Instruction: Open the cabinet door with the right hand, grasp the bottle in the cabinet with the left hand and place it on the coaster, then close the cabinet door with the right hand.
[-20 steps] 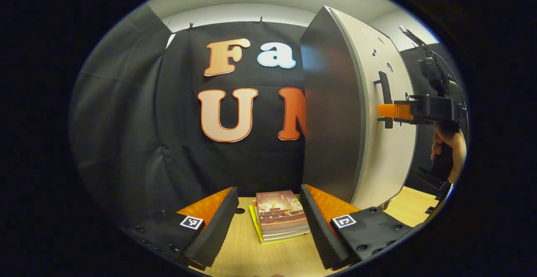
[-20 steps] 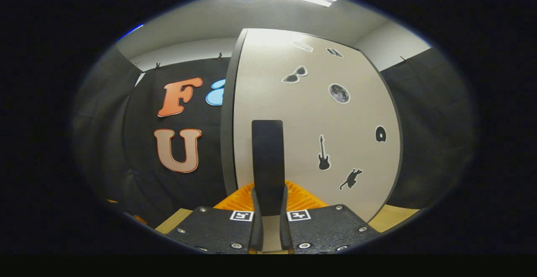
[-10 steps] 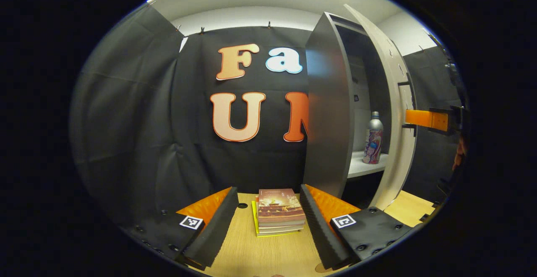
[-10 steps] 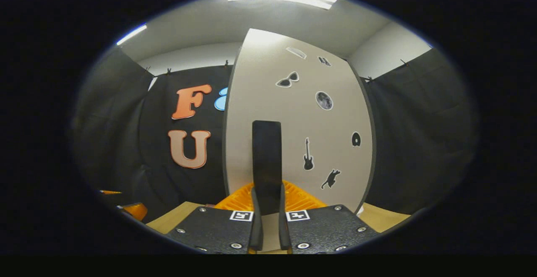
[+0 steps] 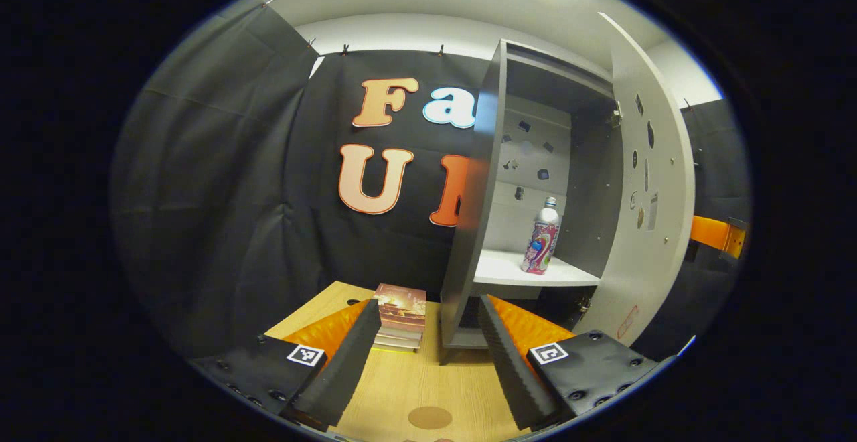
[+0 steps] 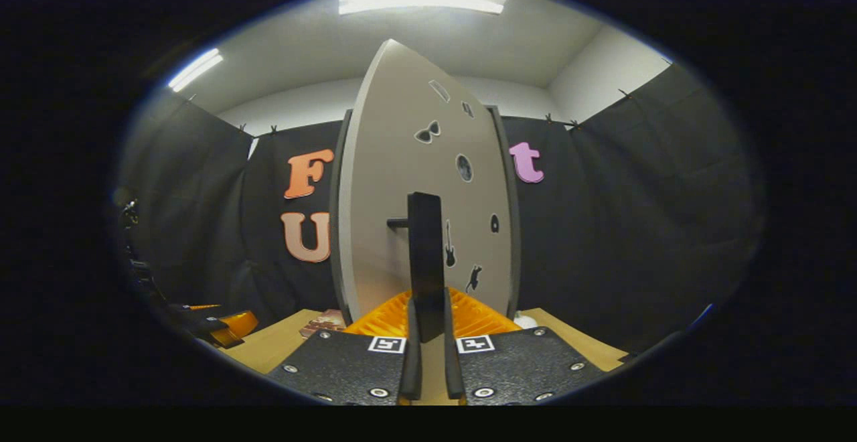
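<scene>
— Ahead of the right claw (image 6: 427, 341), what is it holding?

— Its two fingers are closed on the dark bar handle (image 6: 426, 264) of the cabinet door (image 6: 402, 181), which stands swung well out from the cabinet (image 5: 469, 228). I'd judge the door-opening step is at or near its end.

— And the left claw (image 5: 428, 355)?

— Spread wide, gripping nothing. Between its fingers, low down, lies the bare wooden bench (image 5: 415, 378) with a round brown coaster (image 5: 429, 417) close under it. A small stack of books (image 5: 400, 315) sits just beyond its left finger.

— Where's the bottle?

— Up and to the right of the left claw, standing upright on the white shelf (image 5: 515, 272) inside the open cabinet. The bottle (image 5: 541, 236) is a slim metal one with a coloured wrap, well apart from the claw and clear of the cabinet walls.

— So what comes next?

— Likely the left claw's reach: rise to shelf height, pass between the cabinet's side panel and the open door, and close level around the bottle's body. The right claw should probably hold the door steady meanwhile, so it doesn't swing into that path.
</scene>
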Demonstrator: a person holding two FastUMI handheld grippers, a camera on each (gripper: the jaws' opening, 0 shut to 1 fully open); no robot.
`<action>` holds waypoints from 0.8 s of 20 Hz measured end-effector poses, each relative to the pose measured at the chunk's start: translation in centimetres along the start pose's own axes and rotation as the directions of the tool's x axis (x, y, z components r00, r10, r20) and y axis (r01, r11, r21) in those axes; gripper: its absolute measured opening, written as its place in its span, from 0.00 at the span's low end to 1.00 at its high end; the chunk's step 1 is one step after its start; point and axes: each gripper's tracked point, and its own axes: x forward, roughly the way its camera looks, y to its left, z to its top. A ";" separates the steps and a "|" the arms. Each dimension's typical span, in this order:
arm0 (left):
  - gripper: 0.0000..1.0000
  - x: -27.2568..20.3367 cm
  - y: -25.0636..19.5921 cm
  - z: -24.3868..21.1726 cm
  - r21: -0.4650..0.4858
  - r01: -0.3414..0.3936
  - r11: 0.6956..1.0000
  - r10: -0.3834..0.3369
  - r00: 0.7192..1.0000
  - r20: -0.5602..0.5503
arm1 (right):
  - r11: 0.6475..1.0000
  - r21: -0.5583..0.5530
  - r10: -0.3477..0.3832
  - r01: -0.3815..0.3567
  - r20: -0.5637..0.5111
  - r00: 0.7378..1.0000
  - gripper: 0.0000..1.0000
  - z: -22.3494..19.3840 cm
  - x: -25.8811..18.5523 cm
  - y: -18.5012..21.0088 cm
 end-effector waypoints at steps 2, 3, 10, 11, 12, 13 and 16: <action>0.95 -0.7 -1.1 0.4 0.025 0.002 1.000 -0.002 1.000 0.008 | 0.999 -0.026 -0.032 0.032 0.015 0.999 0.08 0.3 -0.5 -2.5; 0.97 -0.8 -1.5 0.6 0.036 0.004 0.999 -0.004 1.000 0.015 | 0.998 -0.038 -0.050 0.051 0.024 0.998 0.08 0.4 -0.9 -3.8; 0.96 -0.2 -4.1 1.1 0.053 0.049 0.997 -0.051 0.998 0.035 | 0.988 -0.130 -0.077 0.084 0.064 0.995 0.07 0.7 -2.5 -10.0; 0.96 0.1 -4.6 0.9 0.054 0.062 0.997 -0.064 0.998 0.029 | 0.985 -0.146 -0.086 0.096 0.071 0.994 0.07 0.8 -2.8 -10.8; 0.96 0.3 -5.1 0.9 0.061 0.074 0.995 -0.075 0.997 0.028 | 0.981 -0.160 -0.099 0.110 0.075 0.992 0.07 0.8 -2.8 -11.5; 0.96 0.6 -5.5 0.9 0.069 0.085 0.994 -0.087 0.996 0.027 | 0.977 -0.169 -0.116 0.128 0.079 0.990 0.07 0.8 -2.9 -12.2; 0.96 1.4 -7.5 1.0 0.081 0.144 0.986 -0.147 0.989 0.030 | 0.977 -0.153 -0.136 0.147 0.084 0.987 0.06 0.9 -3.3 -13.4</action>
